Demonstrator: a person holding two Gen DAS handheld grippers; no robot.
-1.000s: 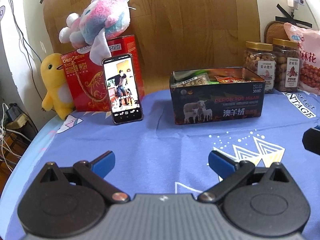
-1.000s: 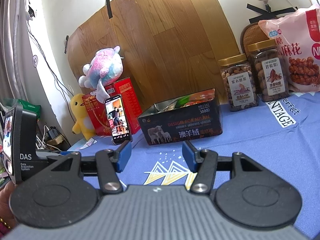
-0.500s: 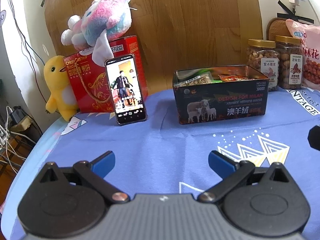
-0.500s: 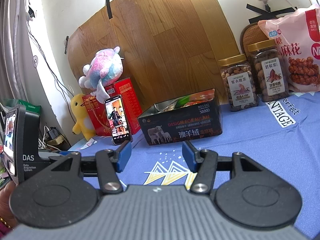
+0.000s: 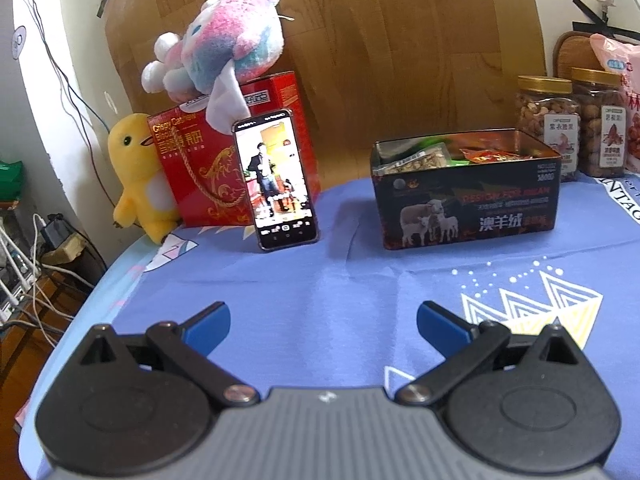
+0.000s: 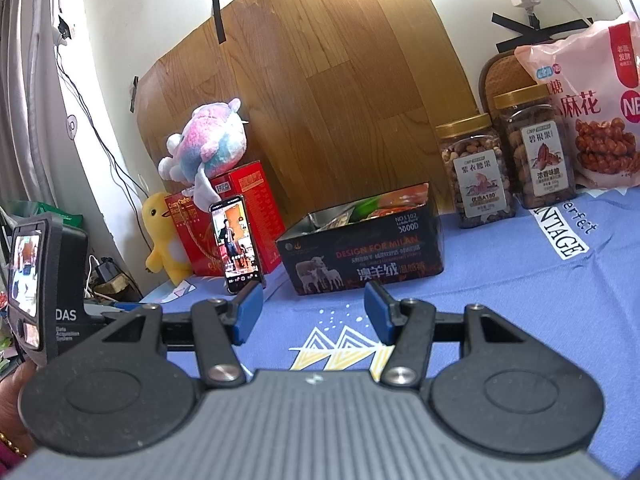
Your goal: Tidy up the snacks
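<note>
Your left tongs (image 5: 323, 322) hang released over the near part of the worktop (image 5: 340, 292), blue pads (image 5: 208, 326) spread wide with only the purple-blue cloth between them. Your right tongs (image 6: 312, 310) are released too, the gap narrower, poised above the cloth's white and yellow triangle print (image 6: 340, 346). At the far left of the right wrist view, the black recorder unit (image 6: 36, 292) of your other tool shows a lit screen.

Farther in, at the middle of the worktop, the dark tin (image 5: 466, 192) printed with sheep stands open, well apart from both tongs. Snack packets (image 5: 422, 158) fill it to the rim, a clear one of nuts on the left, a red one beside it and a strip of green between.

To the tin's left, a phone (image 5: 276, 180) with a lit screen leans upright against a red gift box (image 5: 196, 160). A pink and blue plush toy (image 5: 224, 52) sits on top of that box, and a yellow plush duck (image 5: 140, 176) stands touching its left side at the worktop's edge.

To the tin's right, at the back, two gold-lidded nut jars (image 6: 476, 172) stand side by side, and a pink bag of fried twists (image 6: 592, 108) leans just beside the right-hand jar. A wood-grain panel (image 5: 400, 48) taped to the wall closes the scene.
</note>
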